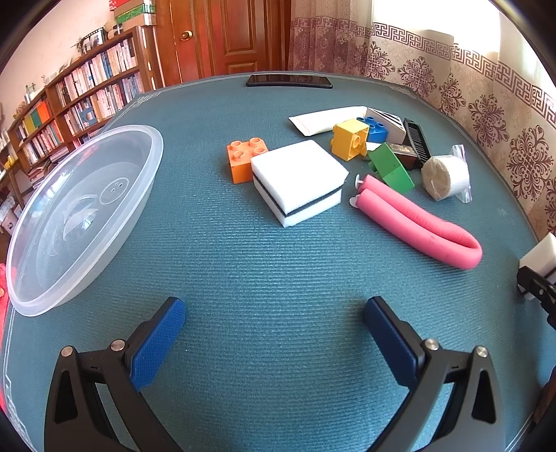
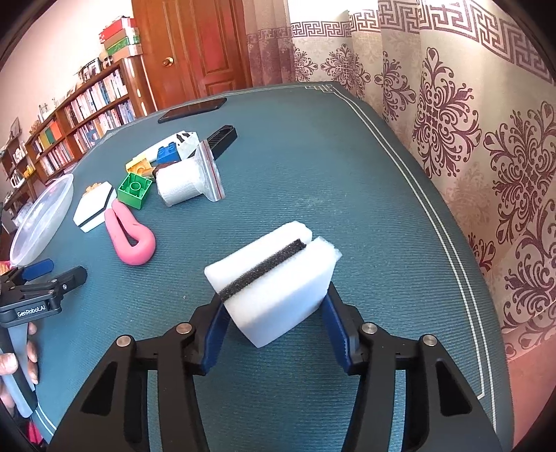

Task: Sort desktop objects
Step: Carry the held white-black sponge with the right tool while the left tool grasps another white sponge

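The right tongs (image 2: 274, 313) are gripping a sponge (image 2: 274, 278), its black stripe running away from them; the bowl (image 2: 41, 222) is lying far left, nearer the open left tongs (image 1: 274, 333)

Red-brown wooden door (image 1: 239, 34) at the back. Bookshelf (image 1: 80, 101) packed with books along the left wall (image 1: 52, 31). Patterned curtain (image 2: 469, 114) on the right, lit by daylight. Teal-covered table (image 1: 264, 264) in front.
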`<action>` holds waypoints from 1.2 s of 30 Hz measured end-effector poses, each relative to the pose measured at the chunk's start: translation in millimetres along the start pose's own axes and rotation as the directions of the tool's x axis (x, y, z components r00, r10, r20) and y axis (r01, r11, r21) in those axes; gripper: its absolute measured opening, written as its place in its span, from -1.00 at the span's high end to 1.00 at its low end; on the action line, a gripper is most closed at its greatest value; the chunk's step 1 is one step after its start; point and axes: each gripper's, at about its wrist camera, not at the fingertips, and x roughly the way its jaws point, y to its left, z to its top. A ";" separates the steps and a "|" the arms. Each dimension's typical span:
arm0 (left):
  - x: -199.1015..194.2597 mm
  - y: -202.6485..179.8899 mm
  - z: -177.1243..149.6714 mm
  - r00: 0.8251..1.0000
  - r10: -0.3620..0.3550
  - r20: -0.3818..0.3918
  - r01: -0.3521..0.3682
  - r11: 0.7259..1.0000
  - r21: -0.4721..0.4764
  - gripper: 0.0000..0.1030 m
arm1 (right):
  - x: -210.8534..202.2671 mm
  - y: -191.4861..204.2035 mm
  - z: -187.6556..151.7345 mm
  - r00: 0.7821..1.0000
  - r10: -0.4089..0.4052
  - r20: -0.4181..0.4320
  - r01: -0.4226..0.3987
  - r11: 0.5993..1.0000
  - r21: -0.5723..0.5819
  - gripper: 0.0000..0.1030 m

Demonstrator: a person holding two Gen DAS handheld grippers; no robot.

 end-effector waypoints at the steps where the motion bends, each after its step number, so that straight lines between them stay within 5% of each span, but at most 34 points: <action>1: -0.3 1.1 -0.7 1.000 -0.007 0.002 0.007 1.000 -0.005 -1.00 | -0.1 -0.1 0.1 1.000 0.000 0.001 0.000 1.000 0.000 -0.06; 8: 0.9 13.1 10.1 0.997 -0.072 0.025 0.074 0.996 -0.056 -1.00 | 0.7 -1.7 0.0 1.000 0.010 0.001 -0.010 1.000 0.007 -0.06; 25: 30.9 -5.0 62.9 0.996 -0.086 0.009 0.086 0.992 -0.097 -0.86 | 3.0 -0.5 1.0 1.000 0.006 -0.002 -0.006 1.000 0.004 -0.06; 36: 41.3 -11.5 72.1 1.000 -0.002 0.028 0.004 0.997 -0.076 -0.38 | 2.9 0.1 1.0 1.000 0.006 -0.001 -0.006 1.000 0.006 -0.06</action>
